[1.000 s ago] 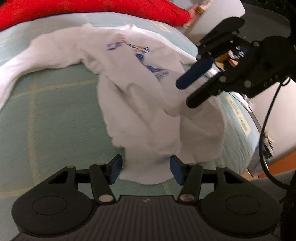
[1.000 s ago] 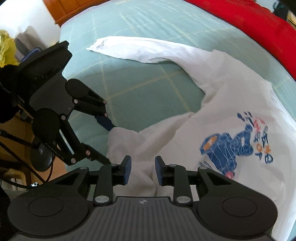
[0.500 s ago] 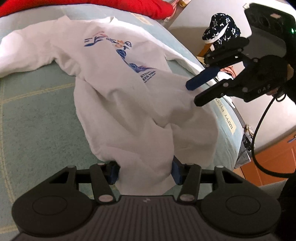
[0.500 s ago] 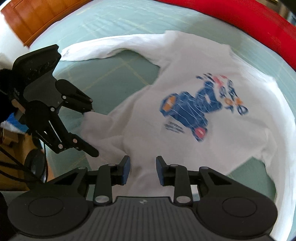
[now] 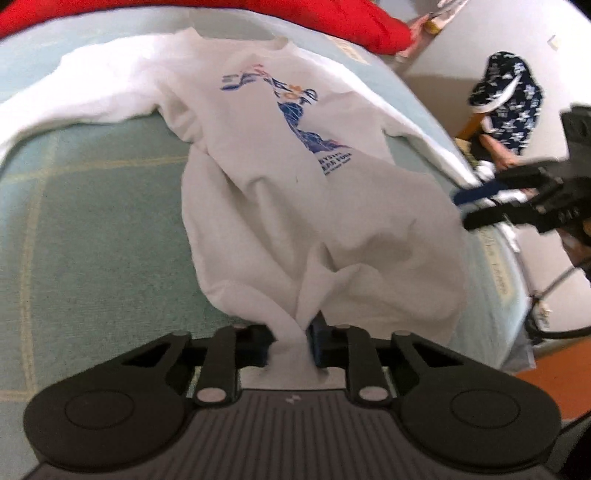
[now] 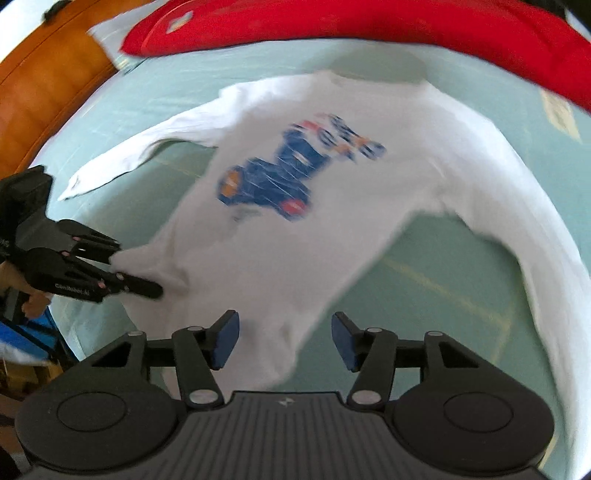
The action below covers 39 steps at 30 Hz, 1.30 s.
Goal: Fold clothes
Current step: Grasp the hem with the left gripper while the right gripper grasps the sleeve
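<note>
A white long-sleeved shirt (image 5: 295, 206) with a blue print (image 5: 310, 136) lies face up on the bed, collar far from me. In the left wrist view my left gripper (image 5: 291, 343) is shut on a bunched fold of the near hem. From the right wrist view that gripper (image 6: 136, 269) holds the hem's left corner. My right gripper (image 6: 284, 339) stands open just above the hem, with the cloth (image 6: 280, 258) loose beneath its pads. It also shows as my right gripper (image 5: 471, 208) at the shirt's right edge. Both sleeves spread outward.
The bed has a pale green sheet (image 5: 92, 229) with thin yellow lines. A red blanket (image 6: 369, 26) lies along the far side. An orange wooden board (image 6: 48, 96) borders the bed. A dark blue patterned cloth (image 5: 513, 96) and a cable (image 5: 554, 332) lie beyond the bed's right edge.
My left gripper has shut on the hem, which lay loose between its pads. My right gripper has opened wider. The shirt now lies straighter and more spread out.
</note>
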Available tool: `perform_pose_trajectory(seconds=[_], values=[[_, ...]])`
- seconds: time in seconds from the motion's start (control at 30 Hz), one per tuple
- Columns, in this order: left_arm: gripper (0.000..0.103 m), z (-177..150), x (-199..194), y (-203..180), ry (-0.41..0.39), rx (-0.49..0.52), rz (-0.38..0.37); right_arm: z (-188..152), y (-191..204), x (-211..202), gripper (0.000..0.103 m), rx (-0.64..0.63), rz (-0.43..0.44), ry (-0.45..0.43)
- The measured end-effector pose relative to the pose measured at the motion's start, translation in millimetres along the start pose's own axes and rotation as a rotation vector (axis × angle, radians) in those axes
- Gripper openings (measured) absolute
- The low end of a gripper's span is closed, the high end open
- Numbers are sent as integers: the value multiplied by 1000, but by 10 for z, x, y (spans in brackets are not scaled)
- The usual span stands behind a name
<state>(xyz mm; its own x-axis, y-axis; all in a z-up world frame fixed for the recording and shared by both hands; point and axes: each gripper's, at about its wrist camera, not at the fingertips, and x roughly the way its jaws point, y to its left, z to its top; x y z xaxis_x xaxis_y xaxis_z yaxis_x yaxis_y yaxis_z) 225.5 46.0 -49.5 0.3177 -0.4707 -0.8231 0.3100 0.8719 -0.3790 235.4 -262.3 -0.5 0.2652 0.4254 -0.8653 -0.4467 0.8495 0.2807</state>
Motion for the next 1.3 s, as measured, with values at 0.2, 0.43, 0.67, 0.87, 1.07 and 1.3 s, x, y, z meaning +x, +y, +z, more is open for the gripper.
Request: perform_pose_trajectory(seconds=[0.2,0.43,0.67,0.87,1.07,1.3], values=[[13,-58,-410,-126,-41,-73,186,-433,-176,-76,61,26,28,26],[13,-173,-636,503,-45,-317,381,-742,-236,-7,61,78,52,33],[16,-77,-306,756,23,-239,379,-514,-125,137,61,43,63,-67],[17,-91,-325,862,13,-231,316,-187,-147,419,61,-71,153,-174],[18,-115,-322,915,-3,-236,276,-3,130,756,61,-306,150,-168],[18,-100,-322,972,-13,-250,253,282,196,925,61,-322,241,-151]])
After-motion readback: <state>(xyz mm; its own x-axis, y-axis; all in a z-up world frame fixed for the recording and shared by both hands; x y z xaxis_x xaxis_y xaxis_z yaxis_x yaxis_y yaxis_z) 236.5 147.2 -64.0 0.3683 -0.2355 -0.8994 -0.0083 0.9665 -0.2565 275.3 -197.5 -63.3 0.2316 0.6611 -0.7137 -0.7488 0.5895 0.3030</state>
